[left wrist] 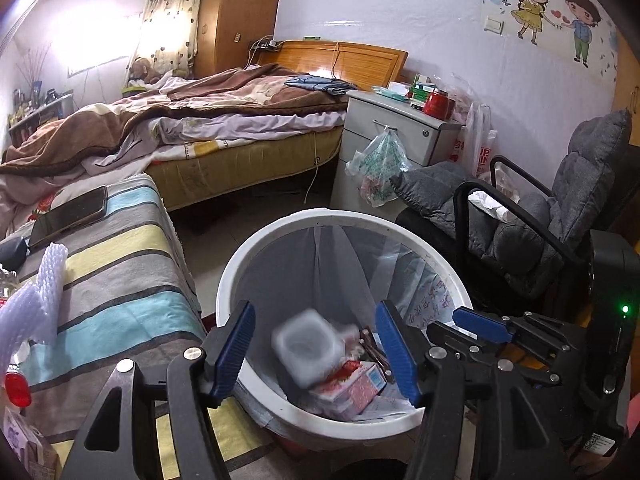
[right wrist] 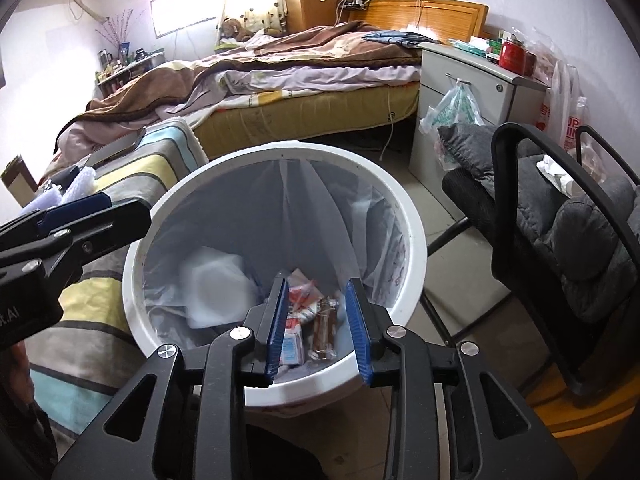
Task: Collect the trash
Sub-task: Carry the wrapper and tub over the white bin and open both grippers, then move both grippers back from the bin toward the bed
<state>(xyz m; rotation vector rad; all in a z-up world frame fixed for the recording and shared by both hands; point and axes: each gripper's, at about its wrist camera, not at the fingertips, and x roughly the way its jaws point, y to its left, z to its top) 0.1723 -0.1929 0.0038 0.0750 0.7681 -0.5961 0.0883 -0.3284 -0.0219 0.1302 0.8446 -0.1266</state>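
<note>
1. A bedroom: a white trash bin point(left wrist: 236, 276) with a clear liner stands on a pale tiled floor, just beside a striped cloth-covered surface point(left wrist: 120, 264) on its left. Beyond are an unmade bed point(left wrist: 224, 120) with a brown blanket, a pale bedside cabinet point(left wrist: 384, 136) with a plastic bag hung on its handle, and a grey cushioned chair point(left wrist: 560, 216) to the right.
2. The left wrist view alone shows a dark phone point(left wrist: 68, 214) lying on the striped cloth, white foam netting point(left wrist: 36, 296) near it, and a cartoon sticker point(left wrist: 556, 12) on the far wall. The right wrist view looks more steeply into the bin.
3. Inside the bin: a translucent white plastic container point(left wrist: 306, 350), blurred in the left view, beside a pink carton point(left wrist: 352, 390) and small wrappers point(right wrist: 304, 300).
4. The left gripper point(left wrist: 316, 354) hangs over the bin's near rim with its jaws well apart and nothing between them. The right gripper point(right wrist: 318, 330) is over the bin too, jaws moderately parted, gripping nothing.
</note>
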